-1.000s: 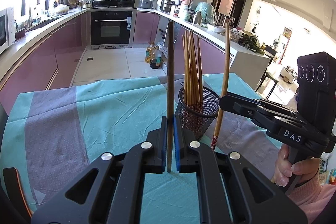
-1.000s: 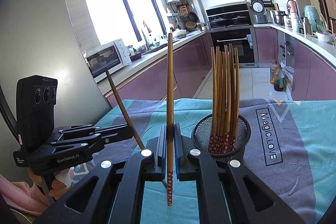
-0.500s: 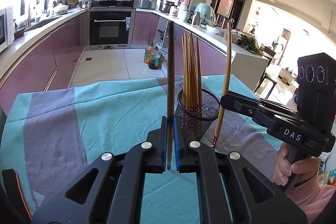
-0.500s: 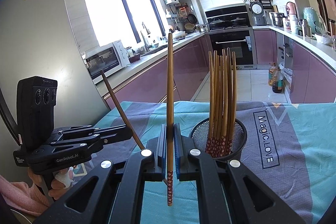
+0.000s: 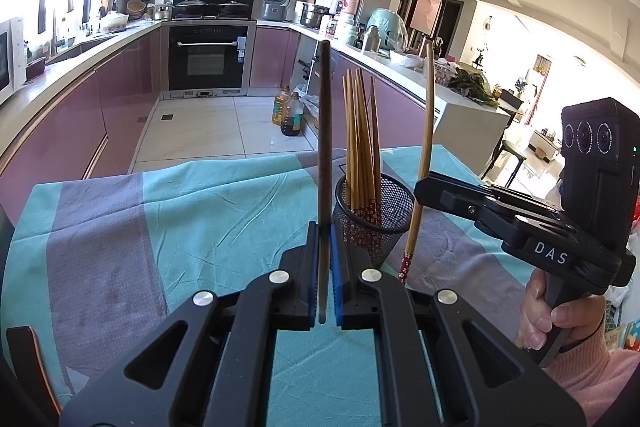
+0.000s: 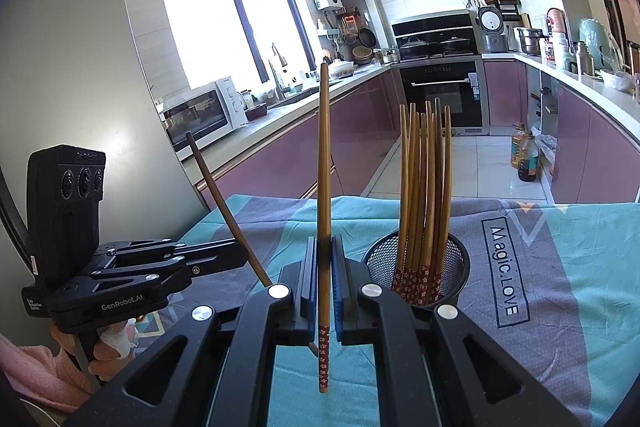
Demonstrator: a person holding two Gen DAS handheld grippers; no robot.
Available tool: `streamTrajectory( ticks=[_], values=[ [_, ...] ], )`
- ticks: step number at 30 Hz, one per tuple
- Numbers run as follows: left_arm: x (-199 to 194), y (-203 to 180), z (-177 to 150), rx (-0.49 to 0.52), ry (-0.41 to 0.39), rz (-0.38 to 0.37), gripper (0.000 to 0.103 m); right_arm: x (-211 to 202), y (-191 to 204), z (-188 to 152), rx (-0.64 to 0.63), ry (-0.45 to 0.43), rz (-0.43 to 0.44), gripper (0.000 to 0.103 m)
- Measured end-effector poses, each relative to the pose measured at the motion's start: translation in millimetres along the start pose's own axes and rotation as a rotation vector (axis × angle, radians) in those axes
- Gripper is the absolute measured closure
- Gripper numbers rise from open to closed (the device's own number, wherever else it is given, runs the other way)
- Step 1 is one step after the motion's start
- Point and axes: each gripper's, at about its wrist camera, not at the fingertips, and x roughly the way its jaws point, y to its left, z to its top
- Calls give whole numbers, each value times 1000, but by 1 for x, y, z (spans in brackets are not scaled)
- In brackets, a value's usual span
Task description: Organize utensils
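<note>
My left gripper [image 5: 324, 239] is shut on a dark wooden chopstick [image 5: 324, 131], held upright just left of the black mesh holder [image 5: 376, 223]. The holder stands on the tablecloth with several chopsticks [image 5: 360, 139] upright in it. My right gripper [image 6: 325, 259] is shut on a lighter chopstick [image 6: 324, 163] with a red flowered end, held upright left of the holder [image 6: 416, 267]. In the left wrist view the right gripper [image 5: 424, 189] with its chopstick [image 5: 424, 147] is right of the holder. In the right wrist view the left gripper [image 6: 240, 257] holds its chopstick [image 6: 220, 199] tilted.
A teal and grey tablecloth [image 5: 180, 219] covers the table, printed "Magic.LOVE" [image 6: 504, 267] to the right of the holder. Kitchen counters, an oven [image 5: 208, 59] and oil bottles on the floor [image 5: 288, 111] lie beyond the far table edge.
The holder sits slightly farther and lower in both views; both grippers have drawn back or risen a little, still holding their chopsticks upright.
</note>
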Motion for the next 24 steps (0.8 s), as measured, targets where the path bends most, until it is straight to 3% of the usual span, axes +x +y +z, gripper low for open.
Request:
streamTrajectory(
  ticks=[24],
  values=[
    [-11, -3, 7, 29, -37, -27, 97, -11, -7, 16, -22, -55, -18, 97]
  ],
)
